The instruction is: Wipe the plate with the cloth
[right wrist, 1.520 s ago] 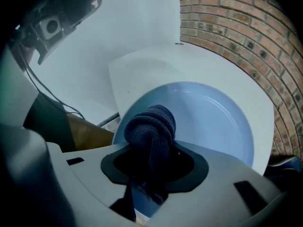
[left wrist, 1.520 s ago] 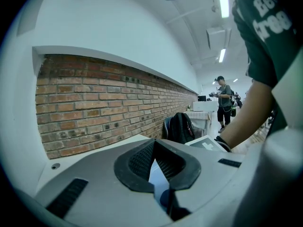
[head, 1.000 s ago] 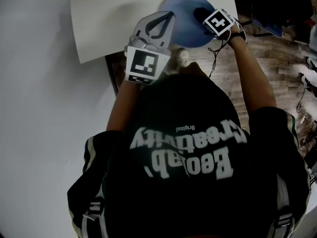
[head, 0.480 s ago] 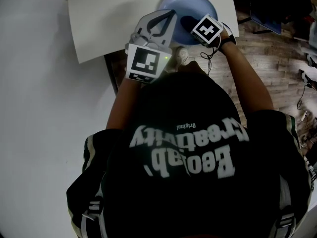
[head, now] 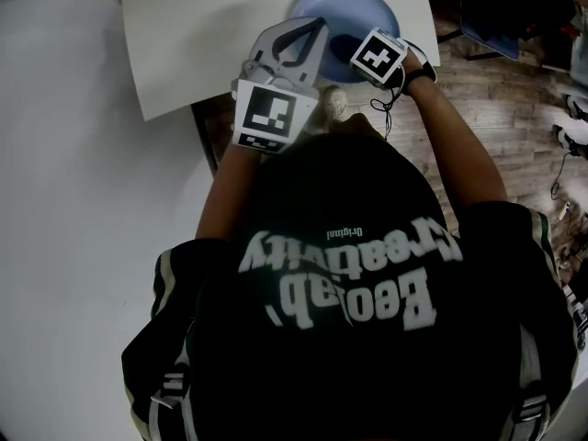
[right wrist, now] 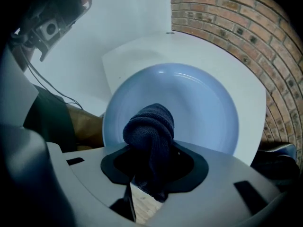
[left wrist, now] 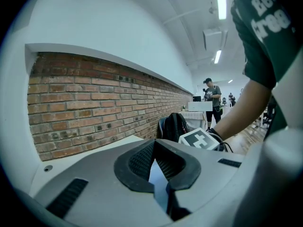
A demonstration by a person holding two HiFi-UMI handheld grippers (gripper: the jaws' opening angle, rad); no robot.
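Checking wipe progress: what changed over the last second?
The right hand-held gripper, shut on the cloth, swept left across the plate toward the left hand-held gripper, then slowed. The left hand-held gripper stayed clamped on the plate's rim; the plate is unmoved.

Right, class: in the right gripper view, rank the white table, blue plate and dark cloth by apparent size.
1. White rectangular tabletop
2. Pale blue round plate
3. Dark blue knitted cloth, smallest even though it sits nearest the camera
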